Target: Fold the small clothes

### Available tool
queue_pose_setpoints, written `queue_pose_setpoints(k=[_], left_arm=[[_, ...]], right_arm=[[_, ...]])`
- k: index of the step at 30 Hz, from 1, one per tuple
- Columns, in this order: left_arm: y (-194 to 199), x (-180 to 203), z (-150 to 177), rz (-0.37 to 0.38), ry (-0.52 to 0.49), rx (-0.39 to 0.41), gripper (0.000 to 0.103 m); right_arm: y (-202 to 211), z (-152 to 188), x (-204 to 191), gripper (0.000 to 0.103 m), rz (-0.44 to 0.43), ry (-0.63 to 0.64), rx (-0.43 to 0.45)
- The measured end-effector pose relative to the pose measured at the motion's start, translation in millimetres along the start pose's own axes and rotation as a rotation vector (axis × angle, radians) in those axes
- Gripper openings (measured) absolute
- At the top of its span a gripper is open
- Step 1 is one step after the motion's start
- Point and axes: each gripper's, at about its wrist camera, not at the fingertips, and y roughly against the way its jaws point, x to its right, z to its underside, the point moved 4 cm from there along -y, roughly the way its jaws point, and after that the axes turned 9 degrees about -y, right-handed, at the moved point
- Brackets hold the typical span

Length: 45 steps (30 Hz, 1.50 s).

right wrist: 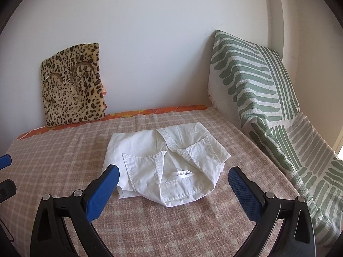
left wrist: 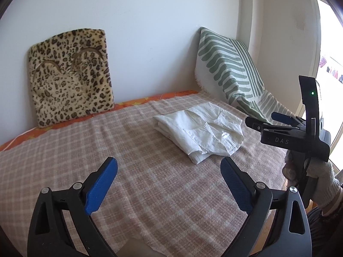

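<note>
The white shirt (right wrist: 166, 167) lies folded into a compact bundle on the bed's checked blanket (right wrist: 64, 150), collar end nearest. From the right hand-held gripper (right wrist: 173, 177) it sits dead ahead at twelve o'clock, framed between jaws spread wide and holding nothing. From the left hand-held gripper (left wrist: 169, 171), equally wide and empty, it lies off toward one o'clock. I'd judge the right one nearer; the bundle's long axis seems to run roughly crosswise.

Bed (right wrist: 64, 160) under checked blanket, folded white shirt (right wrist: 167, 162), two cushions
</note>
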Motion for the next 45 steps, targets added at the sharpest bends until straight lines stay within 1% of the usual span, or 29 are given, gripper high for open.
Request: queue_pose_setpoints(k=[2,7,12,18,45], left_arm=[[0,0,2,-0.036,-0.016,-0.014,0.098],[1,-1,6,-0.033,-0.007,-0.022,0.098],[6,0,6,-0.062,-0.024,-0.019,0.1],[8,0,7,-0.052,-0.007,-0.024,0.102],[9,-2,9,-0.052,-0.004,-0.035,0.102]], right_arm=[[1,0,-1,0.103,-0.004,0.002,0.003],[0,1,-1,0.103,-0.006,0.0,0.003],[1,1,-2,0.103,-0.006,-0.005,0.004],[2,4,-6,0.103,-0.002,0.001,0.001],[4,5,-16,0.103,-0.013,0.018,0.003]])
